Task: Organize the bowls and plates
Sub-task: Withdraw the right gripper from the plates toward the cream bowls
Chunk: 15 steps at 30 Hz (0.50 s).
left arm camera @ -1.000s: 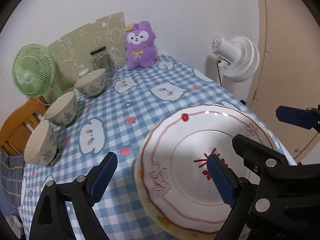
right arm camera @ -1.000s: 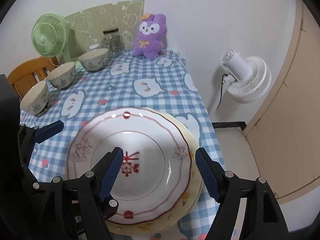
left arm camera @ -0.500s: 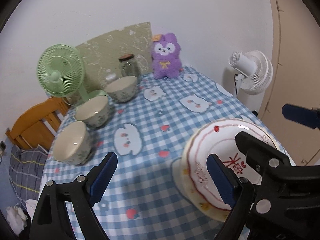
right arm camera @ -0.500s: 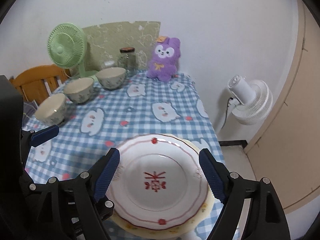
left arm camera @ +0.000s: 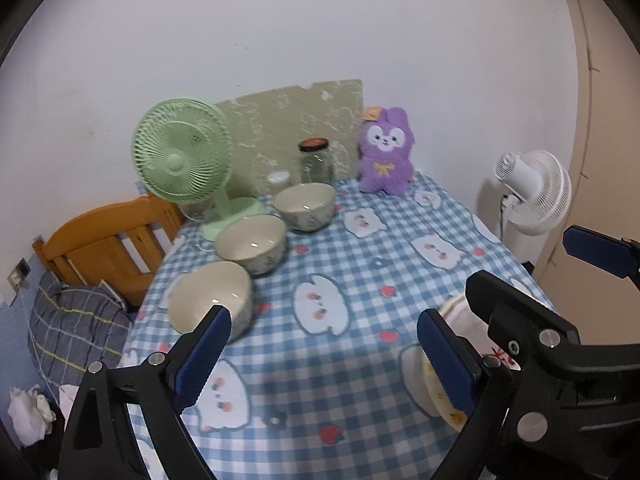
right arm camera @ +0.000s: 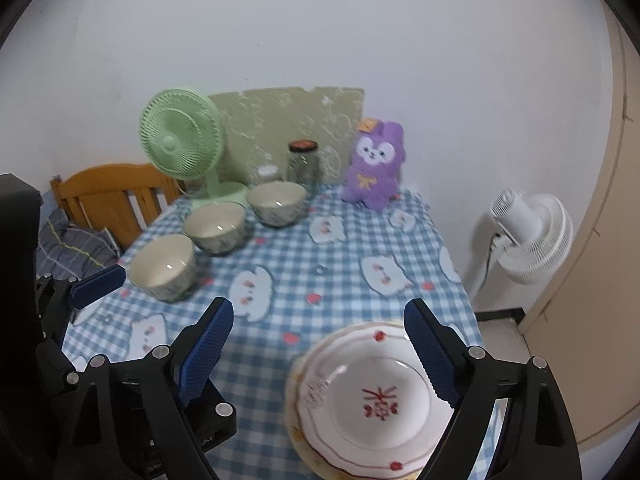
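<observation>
2 tongs: left tongs (left arm camera: 322, 354) released | right tongs (right arm camera: 320, 350) just widening, nothing gripped | plate (right arm camera: 374, 400): red mark, unreadable

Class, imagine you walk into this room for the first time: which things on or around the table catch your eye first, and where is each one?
The purple plush toy sits at the table's far edge against the wall, with the green desk fan left of it. Three cream bowls run in a diagonal row along the left side of the blue checked tablecloth. Near the front right corner sits a white plate with red trim, stacked on a yellowish plate.
</observation>
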Each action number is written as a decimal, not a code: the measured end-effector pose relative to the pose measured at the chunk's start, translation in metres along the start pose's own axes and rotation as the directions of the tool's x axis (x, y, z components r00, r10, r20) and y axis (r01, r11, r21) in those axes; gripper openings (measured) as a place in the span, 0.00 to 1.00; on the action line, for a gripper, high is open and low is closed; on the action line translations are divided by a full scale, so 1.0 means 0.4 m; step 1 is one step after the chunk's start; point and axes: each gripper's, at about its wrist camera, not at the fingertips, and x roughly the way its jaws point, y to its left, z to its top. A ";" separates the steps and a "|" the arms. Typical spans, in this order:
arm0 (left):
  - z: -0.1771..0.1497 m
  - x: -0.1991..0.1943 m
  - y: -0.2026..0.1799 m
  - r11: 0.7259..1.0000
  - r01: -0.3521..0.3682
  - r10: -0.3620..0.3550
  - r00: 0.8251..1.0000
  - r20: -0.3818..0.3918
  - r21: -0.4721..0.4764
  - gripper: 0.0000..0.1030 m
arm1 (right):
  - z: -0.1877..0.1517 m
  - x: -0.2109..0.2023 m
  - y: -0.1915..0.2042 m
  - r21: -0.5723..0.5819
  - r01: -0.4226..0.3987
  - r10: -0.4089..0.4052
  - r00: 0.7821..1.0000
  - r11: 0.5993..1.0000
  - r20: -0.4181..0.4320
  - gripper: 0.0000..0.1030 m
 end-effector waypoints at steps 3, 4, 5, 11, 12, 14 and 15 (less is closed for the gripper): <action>0.013 -0.007 0.029 1.000 -0.024 0.024 1.000 0.014 -0.001 0.93 | 0.025 -0.001 0.030 -0.014 -0.018 0.018 1.000 1.000 0.016 0.90; 0.018 -0.009 0.041 0.999 -0.032 0.033 0.999 0.019 -0.004 0.93 | 0.033 -0.001 0.039 -0.018 -0.022 0.023 1.000 1.000 0.022 0.90; 0.021 -0.012 0.051 0.999 -0.038 0.038 0.999 0.022 -0.007 0.94 | 0.042 0.001 0.048 -0.022 -0.029 0.030 0.999 0.999 0.027 0.90; 0.049 -0.004 0.108 0.997 -0.077 0.078 0.997 0.029 -0.017 0.94 | 0.088 0.028 0.096 -0.031 -0.068 0.069 0.997 0.997 0.030 0.91; 0.054 -0.002 0.119 0.996 -0.086 0.087 0.996 0.031 -0.017 0.94 | 0.095 0.034 0.103 -0.033 -0.073 0.074 0.997 0.997 0.030 0.91; 0.061 0.005 0.137 0.995 -0.095 0.096 0.995 0.031 -0.021 0.94 | 0.113 0.050 0.120 -0.038 -0.082 0.083 0.996 0.996 0.029 0.92; 0.065 0.012 0.149 0.995 -0.100 0.101 0.994 0.029 -0.026 0.94 | 0.117 0.056 0.126 -0.038 -0.085 0.086 0.996 0.996 0.028 0.93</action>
